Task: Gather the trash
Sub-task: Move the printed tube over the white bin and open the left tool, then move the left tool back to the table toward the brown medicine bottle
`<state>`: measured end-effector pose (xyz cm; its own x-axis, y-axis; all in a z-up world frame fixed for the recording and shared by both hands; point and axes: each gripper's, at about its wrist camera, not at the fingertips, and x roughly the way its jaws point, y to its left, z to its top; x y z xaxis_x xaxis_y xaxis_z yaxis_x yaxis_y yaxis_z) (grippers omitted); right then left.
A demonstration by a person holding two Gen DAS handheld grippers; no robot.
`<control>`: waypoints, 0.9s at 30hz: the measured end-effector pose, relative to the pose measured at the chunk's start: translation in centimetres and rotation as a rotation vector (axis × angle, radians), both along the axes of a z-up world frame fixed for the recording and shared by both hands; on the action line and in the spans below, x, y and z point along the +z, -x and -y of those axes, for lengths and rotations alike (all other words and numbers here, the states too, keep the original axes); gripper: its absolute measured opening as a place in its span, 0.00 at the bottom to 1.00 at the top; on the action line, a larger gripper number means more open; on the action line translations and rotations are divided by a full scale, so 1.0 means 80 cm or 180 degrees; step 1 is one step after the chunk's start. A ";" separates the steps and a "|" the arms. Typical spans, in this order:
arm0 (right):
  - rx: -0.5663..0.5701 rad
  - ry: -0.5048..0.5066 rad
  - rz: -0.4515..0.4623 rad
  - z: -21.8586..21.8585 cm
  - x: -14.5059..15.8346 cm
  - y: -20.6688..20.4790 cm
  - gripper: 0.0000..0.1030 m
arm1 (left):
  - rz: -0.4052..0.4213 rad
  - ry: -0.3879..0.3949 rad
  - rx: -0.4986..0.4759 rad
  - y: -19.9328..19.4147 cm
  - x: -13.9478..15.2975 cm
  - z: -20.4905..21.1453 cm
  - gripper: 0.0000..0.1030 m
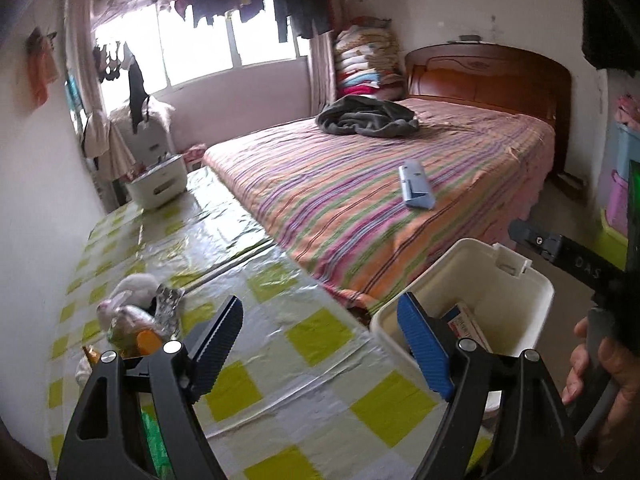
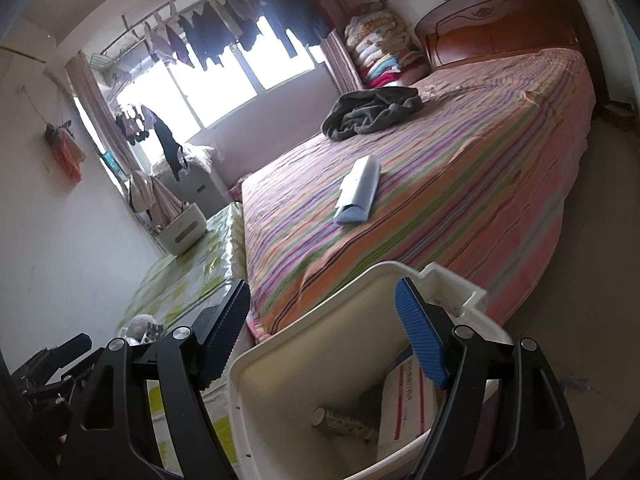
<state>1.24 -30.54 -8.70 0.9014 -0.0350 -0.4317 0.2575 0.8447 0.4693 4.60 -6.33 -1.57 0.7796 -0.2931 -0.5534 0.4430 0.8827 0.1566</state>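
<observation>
Blown-out window [image 1: 200, 44] backlights the room; fisheye edges bend; slight blur.

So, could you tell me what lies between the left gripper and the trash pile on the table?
Only bare checkered tablecloth separates the open left gripper from the trash pile, as the left wrist view shows.

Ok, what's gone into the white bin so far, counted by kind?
Cardboard box: 1
Small roll-like cylinder: 1
Total: 2 in the white bin, as far as the right wrist view shows.
</observation>
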 end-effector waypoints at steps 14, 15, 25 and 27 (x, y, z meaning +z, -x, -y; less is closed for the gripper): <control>0.0374 0.0098 -0.0102 -0.057 0.002 -0.029 0.72 | 0.0014 0.0011 0.0376 -0.011 -0.001 -0.072 0.75; 0.0408 0.0098 -0.0114 -0.062 0.001 -0.031 0.72 | 0.0016 0.0010 0.0400 -0.011 -0.001 -0.078 0.75; 0.0824 0.0179 -0.0223 -0.125 0.000 -0.058 0.72 | -0.0013 0.0016 0.0771 -0.025 0.001 -0.151 0.75; 0.0923 0.0198 -0.0245 -0.140 0.000 -0.065 0.72 | -0.0049 0.0049 0.0864 -0.028 0.001 -0.168 0.75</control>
